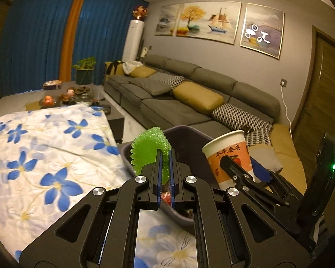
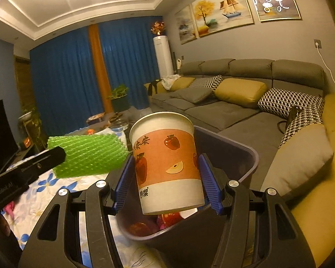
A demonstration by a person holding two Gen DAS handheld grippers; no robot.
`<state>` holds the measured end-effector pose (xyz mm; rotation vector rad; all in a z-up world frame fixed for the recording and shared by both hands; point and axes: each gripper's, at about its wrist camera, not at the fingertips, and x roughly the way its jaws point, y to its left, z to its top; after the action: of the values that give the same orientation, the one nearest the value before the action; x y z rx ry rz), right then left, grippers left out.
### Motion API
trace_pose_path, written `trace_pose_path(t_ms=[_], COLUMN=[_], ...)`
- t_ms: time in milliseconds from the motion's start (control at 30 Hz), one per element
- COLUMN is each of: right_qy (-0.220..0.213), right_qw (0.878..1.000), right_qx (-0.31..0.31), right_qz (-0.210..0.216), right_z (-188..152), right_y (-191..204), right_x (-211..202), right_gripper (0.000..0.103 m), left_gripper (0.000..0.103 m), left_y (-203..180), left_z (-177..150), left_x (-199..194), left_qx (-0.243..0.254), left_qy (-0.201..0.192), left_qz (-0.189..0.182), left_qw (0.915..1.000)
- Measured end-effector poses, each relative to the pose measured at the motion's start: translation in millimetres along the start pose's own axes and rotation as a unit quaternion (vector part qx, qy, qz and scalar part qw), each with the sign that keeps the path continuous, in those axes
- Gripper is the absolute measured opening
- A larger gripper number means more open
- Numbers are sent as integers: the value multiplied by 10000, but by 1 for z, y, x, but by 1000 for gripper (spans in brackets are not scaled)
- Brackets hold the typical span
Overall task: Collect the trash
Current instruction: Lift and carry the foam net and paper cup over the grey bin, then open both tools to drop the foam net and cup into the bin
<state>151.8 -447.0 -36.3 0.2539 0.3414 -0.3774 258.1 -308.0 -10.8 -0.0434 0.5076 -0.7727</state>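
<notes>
Above the flower-print cloth (image 1: 44, 156), at nine o'clock of the dark waste bin (image 2: 245, 156), a green foam fruit net (image 1: 148, 149) is pinched flat by the nearly closed left gripper (image 1: 165, 167). At three o'clock, an apple-print paper cup (image 2: 165, 167) is clamped upright over the bin mouth by the right gripper (image 2: 166, 183). A net let go early would likely be dropped outside the rim; the springy foam could bounce out.

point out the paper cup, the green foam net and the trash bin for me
paper cup (image 2: 165, 163), right wrist view, on its orange printed band
green foam net (image 1: 146, 150), left wrist view, on its flat side
trash bin (image 2: 248, 156), right wrist view, on its far rim
</notes>
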Motion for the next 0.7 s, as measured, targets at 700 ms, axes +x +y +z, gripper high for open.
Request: trace_pose_path(t_ms=[700], right_qy=[296], right_qw=[9994], right_qx=[-8], right_qz=[-155], right_z=[-6], right_y=[-10], right_x=[38], right_gripper=[59], left_gripper=[5], left_y=[-6], left_z=[-24], left_x=[59], left_qx=[54], left_qy=[651], left_qz=[-418], left_qw=[9970])
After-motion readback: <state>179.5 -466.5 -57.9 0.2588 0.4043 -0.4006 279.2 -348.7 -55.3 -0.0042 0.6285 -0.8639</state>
